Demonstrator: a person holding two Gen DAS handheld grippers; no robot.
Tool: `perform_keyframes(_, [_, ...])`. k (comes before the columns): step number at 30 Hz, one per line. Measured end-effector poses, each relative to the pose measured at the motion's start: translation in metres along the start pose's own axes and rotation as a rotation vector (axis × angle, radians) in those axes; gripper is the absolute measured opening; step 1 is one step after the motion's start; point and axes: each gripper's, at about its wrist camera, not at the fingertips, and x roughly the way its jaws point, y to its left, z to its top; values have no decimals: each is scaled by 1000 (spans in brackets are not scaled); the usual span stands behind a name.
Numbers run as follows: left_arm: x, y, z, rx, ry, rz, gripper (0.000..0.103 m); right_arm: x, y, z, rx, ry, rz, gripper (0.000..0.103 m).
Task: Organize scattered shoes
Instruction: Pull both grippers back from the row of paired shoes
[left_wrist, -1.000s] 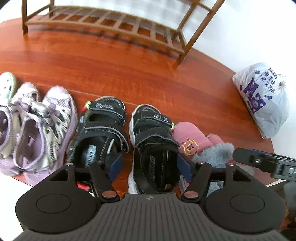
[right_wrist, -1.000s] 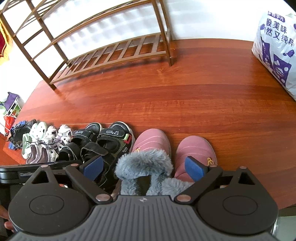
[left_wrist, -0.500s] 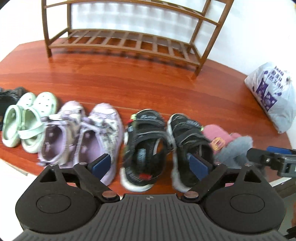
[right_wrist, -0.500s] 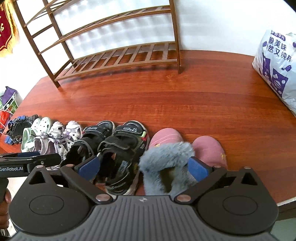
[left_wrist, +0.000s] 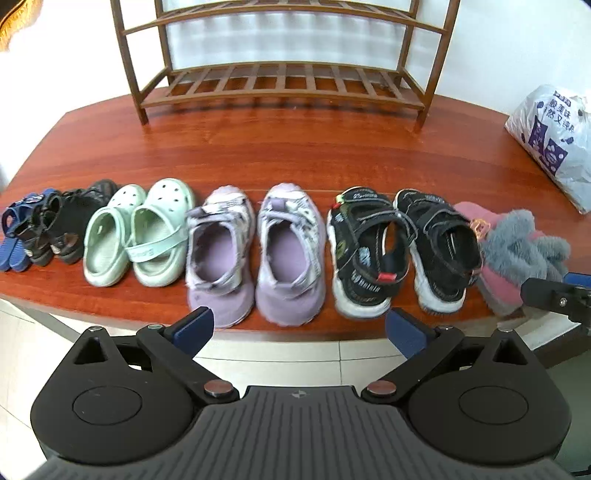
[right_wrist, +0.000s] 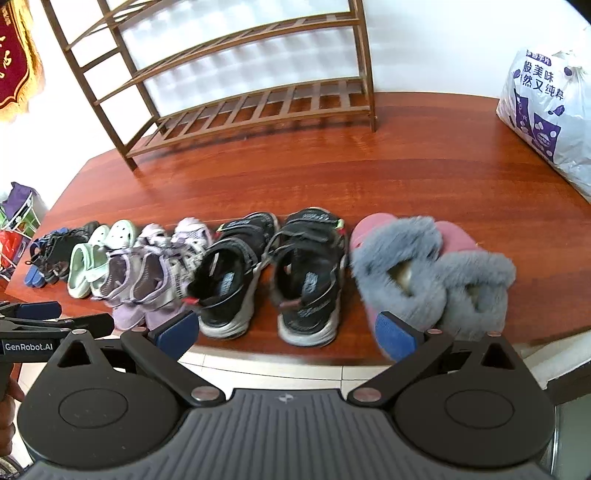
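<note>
Paired heels-out along the red-brown wooden table (left_wrist: 295, 147)'s six-o'clock edge sit mint-green foam clogs (left_wrist: 138, 230), lilac mesh trainers (left_wrist: 255, 251), black strapped sandals (left_wrist: 402, 247) and pink fur-cuffed slippers (right_wrist: 432, 273), a row that reads as sorted. The slatted wooden shoe rack (left_wrist: 284, 79) at twelve o'clock holds no shoes. The left gripper (left_wrist: 299, 328) and right gripper (right_wrist: 284, 330) hover off the edge, jaws apart, holding nothing.

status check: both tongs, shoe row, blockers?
Left tongs open, empty. Right tongs open, empty. Shoes in a row along the red-brown wooden table's near edge; slatted wooden shoe rack empty. No blockers.

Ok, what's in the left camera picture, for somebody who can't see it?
Pairs of shoes line the near edge of a reddish wooden table, heels toward the camera. Behind stands an empty wooden shoe rack; a white plastic bag sits right. The left gripper waits open in front.
</note>
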Motion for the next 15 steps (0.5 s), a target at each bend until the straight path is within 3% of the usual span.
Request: perform_keyframes(15, [-25, 39, -25, 15, -20, -9, 101, -21, 54, -42, 6, -33, -28, 102])
